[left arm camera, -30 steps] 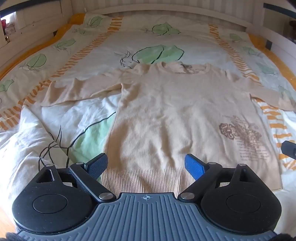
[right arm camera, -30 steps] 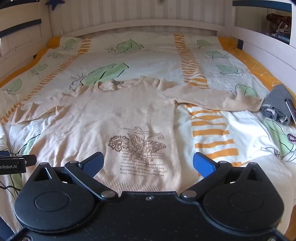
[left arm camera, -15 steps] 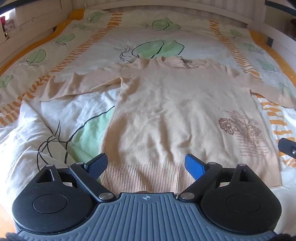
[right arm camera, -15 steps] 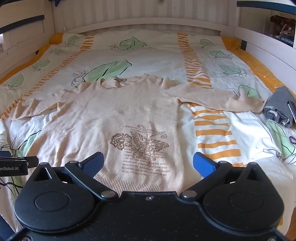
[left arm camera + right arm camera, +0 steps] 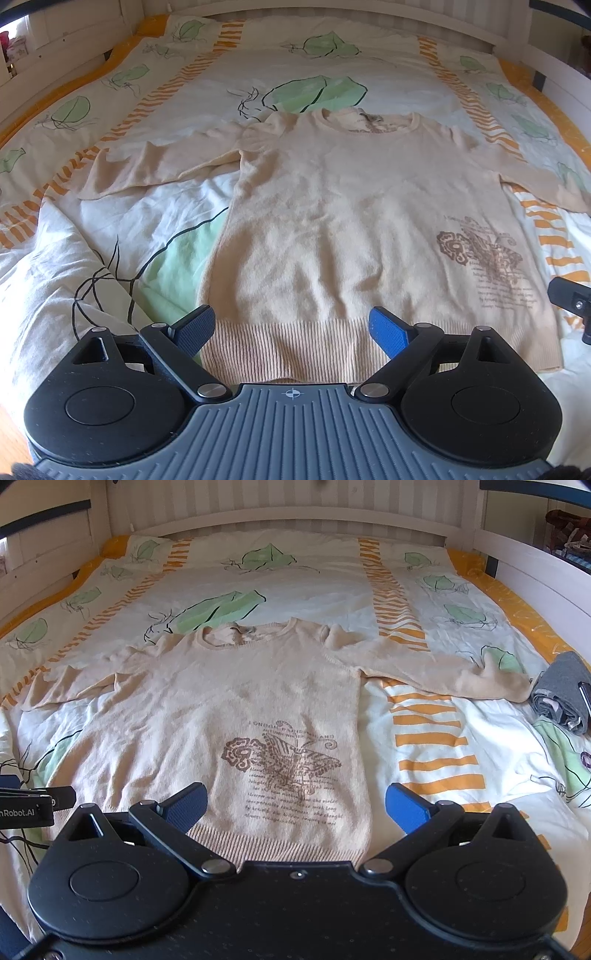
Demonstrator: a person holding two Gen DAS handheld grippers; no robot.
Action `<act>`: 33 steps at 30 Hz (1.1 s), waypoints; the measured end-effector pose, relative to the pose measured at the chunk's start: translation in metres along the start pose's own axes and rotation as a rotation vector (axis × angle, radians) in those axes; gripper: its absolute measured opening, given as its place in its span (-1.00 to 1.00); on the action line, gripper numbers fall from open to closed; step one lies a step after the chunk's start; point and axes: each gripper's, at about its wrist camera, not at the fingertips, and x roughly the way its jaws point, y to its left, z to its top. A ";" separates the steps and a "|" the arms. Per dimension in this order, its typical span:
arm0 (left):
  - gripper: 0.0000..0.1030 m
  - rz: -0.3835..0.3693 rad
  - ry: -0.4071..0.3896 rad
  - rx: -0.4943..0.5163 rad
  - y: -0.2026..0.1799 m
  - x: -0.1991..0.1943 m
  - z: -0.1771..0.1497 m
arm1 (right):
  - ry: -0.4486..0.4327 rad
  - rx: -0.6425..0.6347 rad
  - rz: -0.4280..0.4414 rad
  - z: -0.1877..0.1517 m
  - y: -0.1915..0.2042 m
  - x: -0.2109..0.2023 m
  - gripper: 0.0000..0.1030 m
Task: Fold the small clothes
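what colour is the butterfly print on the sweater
Brown, on the cream sweater; the butterfly print shows best in the right wrist view.

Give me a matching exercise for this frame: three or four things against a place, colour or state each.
Things:
1. sweater
2. butterfly print
3. grey bundle
4. left gripper

Descriptions:
A. open, over the ribbed hem
B. brown
C. spread flat, sleeves out
D. folded, beside a sleeve cuff

Pairs: 1-C, 2-B, 3-D, 4-A

Fuzzy matt knit sweater [image 5: 351, 221]
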 end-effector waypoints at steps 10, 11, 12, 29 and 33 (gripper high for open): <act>0.76 0.000 0.010 -0.005 -0.002 0.003 -0.002 | 0.031 -0.005 -0.008 0.000 0.002 0.007 0.98; 0.76 0.000 0.012 -0.004 -0.002 0.003 -0.002 | 0.035 -0.005 -0.010 0.000 0.002 0.007 0.98; 0.76 0.000 0.015 -0.003 -0.002 0.004 -0.002 | 0.039 -0.005 -0.012 0.000 0.003 0.008 0.98; 0.76 -0.003 0.040 0.007 -0.006 0.010 -0.001 | 0.100 -0.002 -0.032 0.000 0.003 0.019 0.98; 0.76 -0.002 0.049 0.004 -0.006 0.012 -0.001 | 0.106 -0.002 -0.032 0.001 0.005 0.021 0.98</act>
